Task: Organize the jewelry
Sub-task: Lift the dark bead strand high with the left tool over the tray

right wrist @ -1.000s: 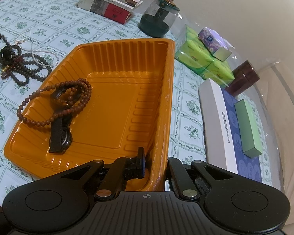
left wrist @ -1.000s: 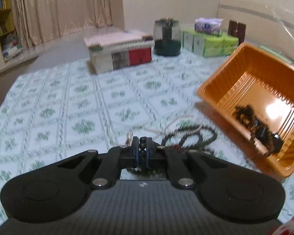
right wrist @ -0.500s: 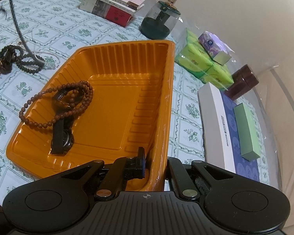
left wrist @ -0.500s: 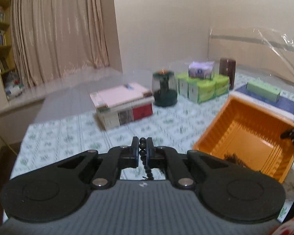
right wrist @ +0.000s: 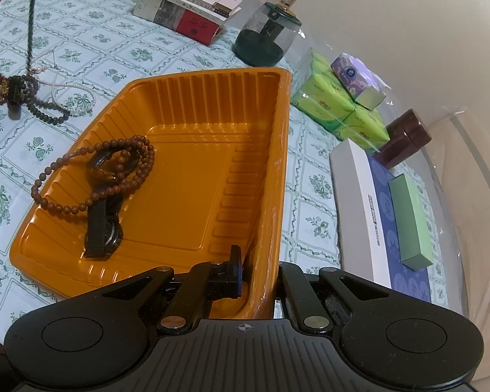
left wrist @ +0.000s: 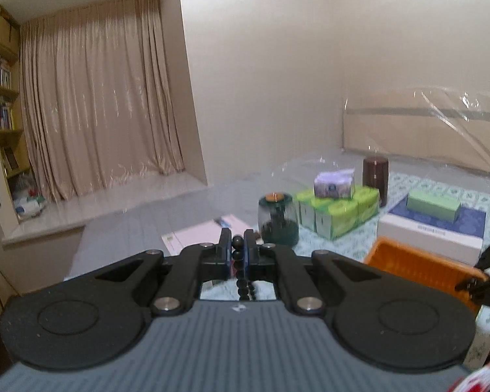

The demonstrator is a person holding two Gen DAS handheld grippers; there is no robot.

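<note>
My left gripper [left wrist: 237, 248] is shut on a dark bead necklace [left wrist: 243, 282], held high above the table; the beads hang down between the fingers. In the right wrist view the same dark bead necklace [right wrist: 32, 16] runs up taut out of frame, its lower knot [right wrist: 13, 89] near the tablecloth beside a white pearl strand [right wrist: 73, 96]. My right gripper [right wrist: 256, 271] is shut on the near wall of the orange tray [right wrist: 196, 163]. In the tray lie a brown bead strand [right wrist: 137, 166], a dark ring [right wrist: 103, 171] and a black watch [right wrist: 103, 228].
A stack of books [right wrist: 186, 16], a dark green jar [right wrist: 268, 39], green tissue packs [right wrist: 339, 107], a brown canister [right wrist: 405, 140] and a white-and-blue box [right wrist: 359, 202] with a green box [right wrist: 411, 222] on it stand behind and right of the tray.
My left gripper has risen with the dark bead necklace, pulling most of it up off the tablecloth; its view now looks across the room. The right gripper and tray have stayed put.
</note>
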